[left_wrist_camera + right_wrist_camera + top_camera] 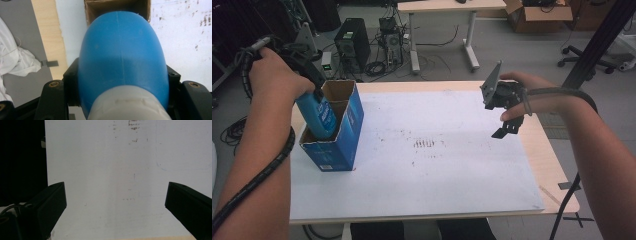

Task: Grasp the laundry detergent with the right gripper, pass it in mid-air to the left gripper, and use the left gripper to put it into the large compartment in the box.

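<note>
— What has my left hand-held gripper [314,90] got?

— Its jaws are clamped on a blue bottle [319,115] just below the white cap [128,105]. The bottle's lower part sits inside the open blue carton [343,132], which stands at the left edge of the table [522,165].

— And my right hand-held gripper [508,127]?

— It hangs over the white sheet [437,170] at the table's right side, jaws spread wide, holding nothing.
</note>
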Demonstrator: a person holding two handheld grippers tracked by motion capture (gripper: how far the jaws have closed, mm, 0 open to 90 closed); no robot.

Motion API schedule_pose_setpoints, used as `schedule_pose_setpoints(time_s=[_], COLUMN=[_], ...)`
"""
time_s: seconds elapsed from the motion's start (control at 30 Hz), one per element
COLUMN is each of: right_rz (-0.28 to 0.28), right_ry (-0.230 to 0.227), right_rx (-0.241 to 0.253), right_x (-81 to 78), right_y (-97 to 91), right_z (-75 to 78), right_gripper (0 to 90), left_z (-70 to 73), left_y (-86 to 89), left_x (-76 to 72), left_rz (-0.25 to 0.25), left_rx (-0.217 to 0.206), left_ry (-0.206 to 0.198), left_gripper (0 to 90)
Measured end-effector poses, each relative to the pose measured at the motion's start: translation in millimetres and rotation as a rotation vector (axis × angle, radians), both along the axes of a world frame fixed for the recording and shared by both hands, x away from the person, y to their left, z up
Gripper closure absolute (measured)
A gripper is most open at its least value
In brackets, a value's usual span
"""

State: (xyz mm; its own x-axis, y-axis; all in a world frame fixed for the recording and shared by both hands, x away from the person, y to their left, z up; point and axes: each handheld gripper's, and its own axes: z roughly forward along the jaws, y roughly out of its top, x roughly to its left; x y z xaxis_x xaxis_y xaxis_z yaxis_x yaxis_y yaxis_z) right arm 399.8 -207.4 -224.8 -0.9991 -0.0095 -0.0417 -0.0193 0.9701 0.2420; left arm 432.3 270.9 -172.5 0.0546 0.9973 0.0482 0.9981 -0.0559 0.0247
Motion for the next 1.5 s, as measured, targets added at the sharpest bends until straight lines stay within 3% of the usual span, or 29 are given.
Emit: schedule_pose_setpoints(time_s=[0.3, 0.67, 1.1, 1.5], right_rz=[-0.014, -0.030, -0.033, -0.037], right_ry=[0.013, 0.032, 0.033, 0.037], right_rx=[-0.015, -0.008, -0.002, -0.003], right_x=[-0.3, 2.0, 2.4, 1.3], right_y=[-4.9, -9.2, -11.0, -12.4], right_z=[-3.8, -14.1, -20.2, -21.2], right_gripper=[3.8, 3.9, 3.8, 3.8], left_z=[-20.3, -57.3, -81.9, -98.3], left_y=[1.7, 2.9, 0.0, -1.4], left_x=[1.0, 2.7, 2.1, 2.5], left_rz=[-0.010, -0.009, -0.017, -0.030], left_rx=[-0.005, -0.013, -0.031, -0.022], left_ry=[-0.014, 0.009, 0.024, 0.039], left_gripper=[37.9, 38.0, 38.0, 38.0])
